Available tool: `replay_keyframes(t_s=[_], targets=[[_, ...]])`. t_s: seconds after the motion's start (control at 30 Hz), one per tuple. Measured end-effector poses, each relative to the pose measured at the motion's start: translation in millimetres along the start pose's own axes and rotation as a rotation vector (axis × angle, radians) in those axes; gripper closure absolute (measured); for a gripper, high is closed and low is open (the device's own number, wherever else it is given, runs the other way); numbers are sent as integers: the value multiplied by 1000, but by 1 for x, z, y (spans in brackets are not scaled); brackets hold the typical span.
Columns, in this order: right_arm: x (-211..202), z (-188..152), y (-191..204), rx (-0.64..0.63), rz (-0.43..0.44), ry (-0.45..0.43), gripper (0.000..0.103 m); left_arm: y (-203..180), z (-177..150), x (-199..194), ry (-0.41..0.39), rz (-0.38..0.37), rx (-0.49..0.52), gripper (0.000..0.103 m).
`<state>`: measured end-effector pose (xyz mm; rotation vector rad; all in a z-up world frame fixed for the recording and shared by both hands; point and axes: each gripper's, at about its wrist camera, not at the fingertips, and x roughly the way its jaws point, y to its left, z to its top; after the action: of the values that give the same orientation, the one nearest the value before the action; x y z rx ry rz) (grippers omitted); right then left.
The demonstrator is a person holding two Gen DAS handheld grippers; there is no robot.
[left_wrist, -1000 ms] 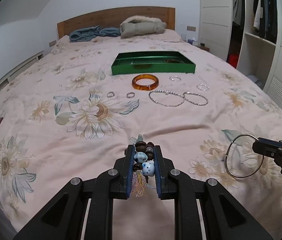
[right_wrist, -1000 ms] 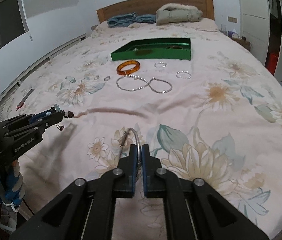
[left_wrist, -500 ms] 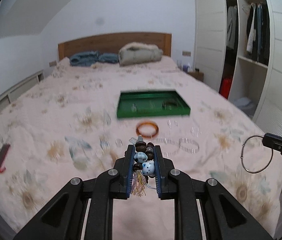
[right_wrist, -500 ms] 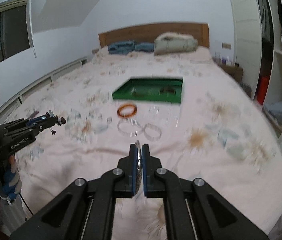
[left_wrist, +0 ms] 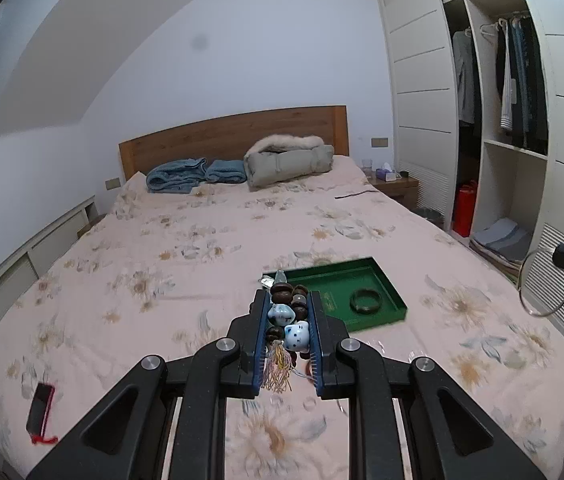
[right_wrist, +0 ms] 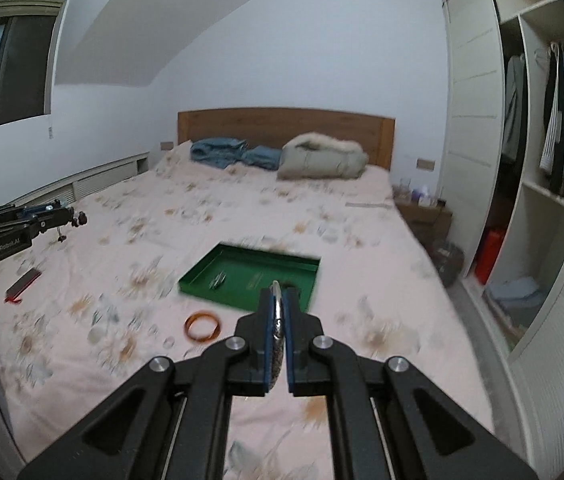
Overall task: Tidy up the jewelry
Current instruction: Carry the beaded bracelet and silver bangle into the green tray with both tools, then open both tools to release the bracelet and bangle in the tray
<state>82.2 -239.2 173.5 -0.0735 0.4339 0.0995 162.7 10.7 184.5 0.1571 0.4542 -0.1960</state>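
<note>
Both loads carried high: left gripper point(left_wrist: 287, 326) clamped on beaded bracelet point(left_wrist: 288, 320), right gripper point(right_wrist: 278, 320) pinching wire bangle point(right_wrist: 278, 312); lower each over green tray point(right_wrist: 202, 276) before releasing.

Glossy dark wooden beads and glazed blue-white ceramic charms are shining on the bracelet point(left_wrist: 288, 314). A thin metal hoop point(left_wrist: 544, 284) is gleaming. The matt green tray point(right_wrist: 202, 280) is lying on soft flowered cloth bedding point(left_wrist: 202, 264) before a smooth wooden headboard point(left_wrist: 234, 140).
</note>
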Motion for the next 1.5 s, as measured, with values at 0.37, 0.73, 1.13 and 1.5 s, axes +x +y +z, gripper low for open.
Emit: replay_keyframes(t_s=[0.37,0.73,1.13,1.5], targets=[[141,51,-2,-18,16,29,99,8,-1,158,153,22,7,85],[337,3,40,57,182,203,99,22,-39,324,310,59,-44,85],[436,-44,16,216,199,343,98,30,-60,412,405,72,-130,85],[449,-67,-2,196,142,413,97,27,-86,428,468,94,-105,84]])
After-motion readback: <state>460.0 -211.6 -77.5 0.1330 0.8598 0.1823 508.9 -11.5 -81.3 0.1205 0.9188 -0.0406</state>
